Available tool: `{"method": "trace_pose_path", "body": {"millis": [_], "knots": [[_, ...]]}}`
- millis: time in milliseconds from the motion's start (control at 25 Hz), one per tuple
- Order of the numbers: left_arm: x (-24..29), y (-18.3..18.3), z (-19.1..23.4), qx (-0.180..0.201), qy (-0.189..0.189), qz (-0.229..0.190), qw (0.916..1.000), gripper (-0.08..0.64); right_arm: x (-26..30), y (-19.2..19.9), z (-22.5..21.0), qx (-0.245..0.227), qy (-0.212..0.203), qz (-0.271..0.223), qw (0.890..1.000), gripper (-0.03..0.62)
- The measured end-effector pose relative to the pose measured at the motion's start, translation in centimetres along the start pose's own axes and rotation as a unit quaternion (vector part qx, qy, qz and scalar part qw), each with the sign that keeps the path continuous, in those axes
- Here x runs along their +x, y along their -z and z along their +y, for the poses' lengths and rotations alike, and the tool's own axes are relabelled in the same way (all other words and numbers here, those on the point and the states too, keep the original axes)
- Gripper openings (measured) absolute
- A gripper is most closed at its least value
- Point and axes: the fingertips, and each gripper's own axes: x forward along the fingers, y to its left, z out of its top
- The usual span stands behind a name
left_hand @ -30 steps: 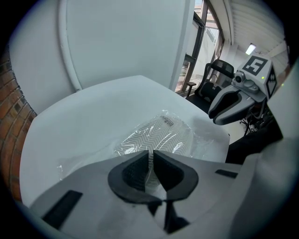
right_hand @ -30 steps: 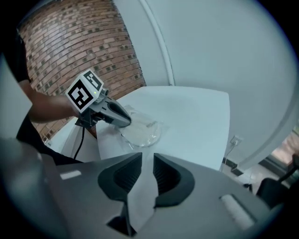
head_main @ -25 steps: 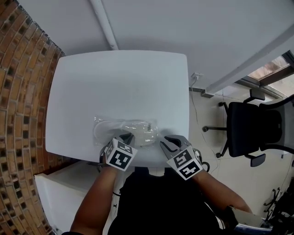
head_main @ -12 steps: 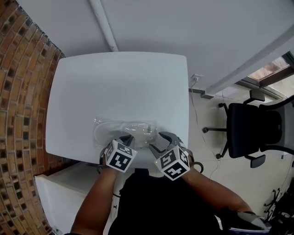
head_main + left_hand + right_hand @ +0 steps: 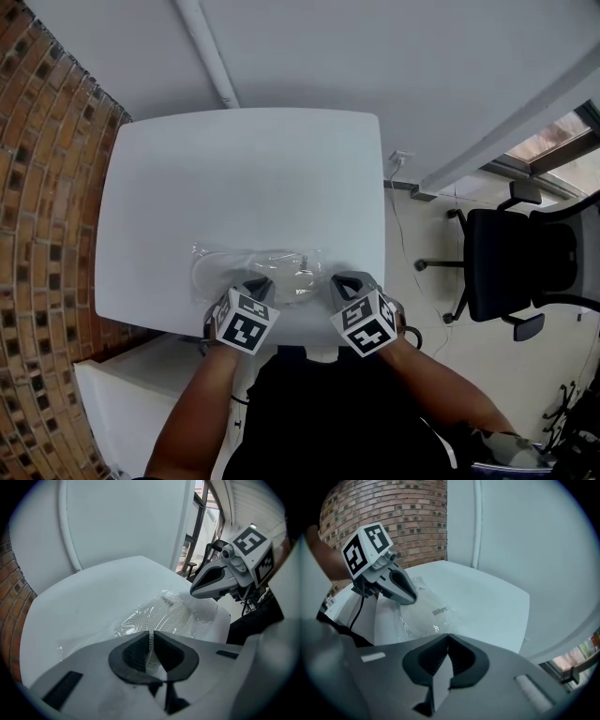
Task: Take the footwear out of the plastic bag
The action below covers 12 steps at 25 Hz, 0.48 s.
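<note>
A clear plastic bag (image 5: 246,262) lies near the front edge of the white table (image 5: 244,169), with white footwear (image 5: 286,267) inside. Its chevron sole (image 5: 161,616) shows through the film. My left gripper (image 5: 255,284) sits on the bag's near side, its jaws pressed together with film (image 5: 151,641) between them. My right gripper (image 5: 345,281) is at the bag's right end with its jaws shut. Its tips (image 5: 448,635) meet at the crinkled edge of the bag (image 5: 426,616); whether film is pinched there I cannot tell. Each gripper shows in the other's view: right gripper (image 5: 194,591), left gripper (image 5: 411,601).
A brick wall (image 5: 37,187) runs along the left. A black office chair (image 5: 511,267) stands on the floor at the right, with a wall socket and cable (image 5: 398,159) near the table's corner. A white unit (image 5: 131,394) sits below the table's front left.
The right gripper swung left toward the bag with open jaws, then came back a little right, and its jaws are now shut. The left gripper has stayed put.
</note>
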Motion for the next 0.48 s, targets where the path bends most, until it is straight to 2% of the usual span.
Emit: {"method": "trace_pose_path", "body": {"millis": [120, 280, 400, 480], "knots": [[0.0, 0.0, 0.0, 0.000, 0.001, 0.000, 1.0000, 0.038, 0.6, 1.2, -0.5, 0.088, -0.033, -0.003, 0.996, 0.003], [-0.1, -0.2, 0.0, -0.001, 0.004, -0.005, 1.0000, 0.038, 0.6, 2.6, -1.8, 0.196, -0.065, -0.007, 0.978, 0.012], [-0.1, -0.2, 0.1, -0.004, 0.005, -0.006, 1.0000, 0.037, -0.1, 3.9, -3.8, 0.239, -0.063, -0.010, 0.969, 0.015], [-0.1, -0.2, 0.0, -0.004, 0.007, -0.006, 1.0000, 0.037, -1.2, 4.2, -5.8, 0.238, -0.032, -0.019, 0.971, 0.014]]}}
